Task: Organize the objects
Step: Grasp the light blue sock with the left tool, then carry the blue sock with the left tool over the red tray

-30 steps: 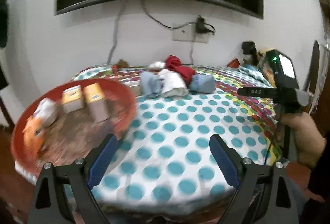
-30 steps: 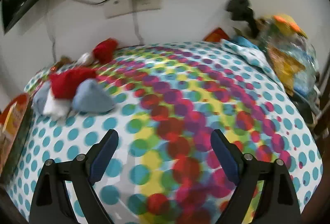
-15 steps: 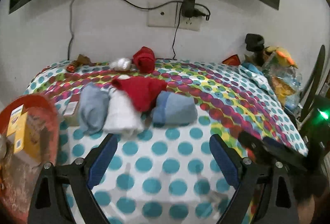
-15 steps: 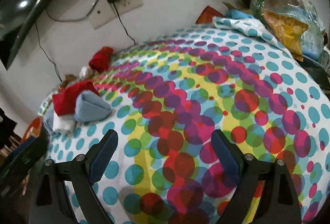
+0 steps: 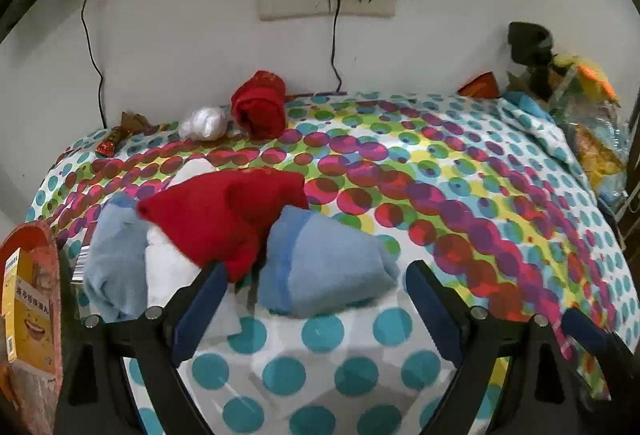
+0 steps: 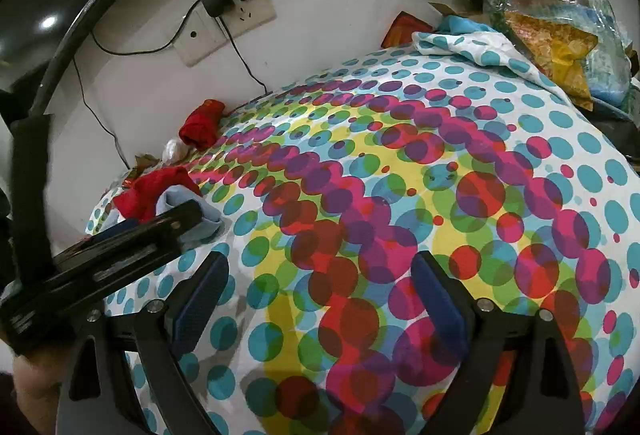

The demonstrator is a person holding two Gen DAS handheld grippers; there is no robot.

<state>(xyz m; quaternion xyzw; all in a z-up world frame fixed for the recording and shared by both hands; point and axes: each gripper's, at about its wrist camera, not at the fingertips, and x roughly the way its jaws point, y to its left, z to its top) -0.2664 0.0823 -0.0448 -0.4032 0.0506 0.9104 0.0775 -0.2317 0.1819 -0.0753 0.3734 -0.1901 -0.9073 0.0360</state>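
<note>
Socks mostly: the blue folded cloth point(image 5: 324, 271) sat centre-frame, just ahead of my left gripper point(image 5: 316, 309), jaws wide and empty. Looked soft and light, so I'd have pinched its thick folded edge.

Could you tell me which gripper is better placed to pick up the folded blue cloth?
Left. The left gripper is open right in front of the folded blue cloth; the right gripper, also open, faces only bare dotted bedsheet.
</note>
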